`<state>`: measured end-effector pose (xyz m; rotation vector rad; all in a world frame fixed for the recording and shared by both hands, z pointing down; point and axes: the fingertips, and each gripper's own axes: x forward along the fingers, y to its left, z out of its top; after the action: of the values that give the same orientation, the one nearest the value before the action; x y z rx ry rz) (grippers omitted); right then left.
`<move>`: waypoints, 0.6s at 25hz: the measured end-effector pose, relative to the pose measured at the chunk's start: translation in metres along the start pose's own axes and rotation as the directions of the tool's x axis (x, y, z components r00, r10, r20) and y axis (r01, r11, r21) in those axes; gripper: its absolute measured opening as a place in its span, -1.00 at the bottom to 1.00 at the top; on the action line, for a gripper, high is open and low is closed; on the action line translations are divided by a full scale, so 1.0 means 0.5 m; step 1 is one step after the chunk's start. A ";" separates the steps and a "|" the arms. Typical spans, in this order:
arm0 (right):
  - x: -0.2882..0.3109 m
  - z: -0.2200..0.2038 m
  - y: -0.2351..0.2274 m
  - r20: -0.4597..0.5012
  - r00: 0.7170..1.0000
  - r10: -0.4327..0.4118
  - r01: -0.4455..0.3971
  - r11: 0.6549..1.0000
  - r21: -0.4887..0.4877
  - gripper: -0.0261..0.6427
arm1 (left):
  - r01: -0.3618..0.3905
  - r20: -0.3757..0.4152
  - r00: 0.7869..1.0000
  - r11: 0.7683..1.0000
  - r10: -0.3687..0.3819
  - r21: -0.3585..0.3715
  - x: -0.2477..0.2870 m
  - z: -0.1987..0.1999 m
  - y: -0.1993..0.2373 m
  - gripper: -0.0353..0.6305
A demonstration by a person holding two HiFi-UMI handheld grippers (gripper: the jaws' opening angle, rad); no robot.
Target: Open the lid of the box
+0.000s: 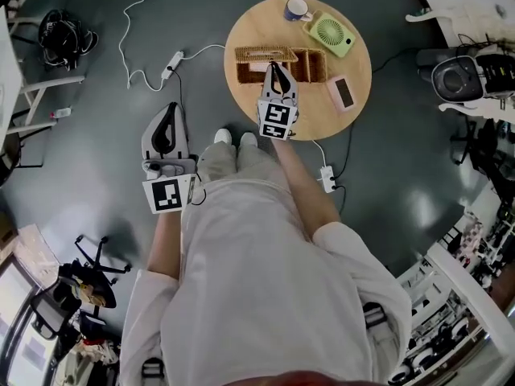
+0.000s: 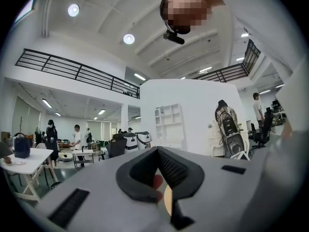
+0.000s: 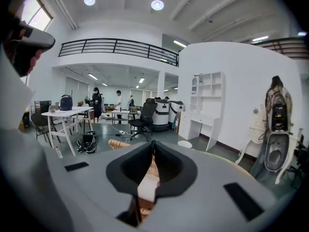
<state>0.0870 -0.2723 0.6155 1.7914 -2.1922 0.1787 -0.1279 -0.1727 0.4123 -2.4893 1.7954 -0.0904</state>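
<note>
A wicker box [image 1: 310,64] stands on the round wooden table [image 1: 257,22], its lighter woven lid [image 1: 265,53] along the far left part. My right gripper [image 1: 278,68] reaches over the box's middle. In the right gripper view its jaws [image 3: 152,146] are drawn together on a pale flat piece [image 3: 146,190] at the lid, with wicker [image 3: 118,144] showing behind. My left gripper [image 1: 169,109] hangs over the floor, left of the table and far from the box. Its jaws [image 2: 157,151] point up into the room, shut and holding nothing.
On the table sit a blue and white mug [image 1: 296,8], a small green fan [image 1: 331,32] and a pink device [image 1: 342,92]. A power strip [image 1: 327,178] and white cables [image 1: 173,63] lie on the floor near the table's foot.
</note>
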 end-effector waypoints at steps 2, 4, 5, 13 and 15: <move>0.042 0.035 -0.009 0.023 1.000 0.000 0.001 1.000 -0.011 -0.88 | 0.001 0.029 1.000 1.000 -0.001 0.012 0.010 0.033 0.002 -0.90; 0.089 0.062 -0.017 0.049 0.999 -0.001 0.002 1.000 -0.017 -0.88 | -0.006 0.050 0.999 1.000 0.005 0.019 0.015 0.055 0.003 -0.90; 0.115 0.071 -0.021 0.057 0.998 -0.001 0.002 1.000 -0.015 -0.88 | -0.014 0.045 0.999 1.000 0.013 0.020 0.015 0.058 0.004 -0.90; 0.256 0.120 -0.055 0.093 0.994 0.064 -0.072 0.994 0.086 -0.50 | -0.042 0.021 0.999 0.999 0.042 0.016 0.000 0.080 0.018 -0.90; 0.229 0.149 -0.050 0.117 0.989 0.087 -0.098 0.991 0.090 -0.39 | -0.048 0.046 0.998 0.999 0.047 0.018 0.000 0.090 0.026 -0.90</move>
<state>0.0799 -0.4056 0.5780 1.7910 -2.3859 0.2113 -0.1360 -0.1755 0.3663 -2.4142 1.8254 -0.0482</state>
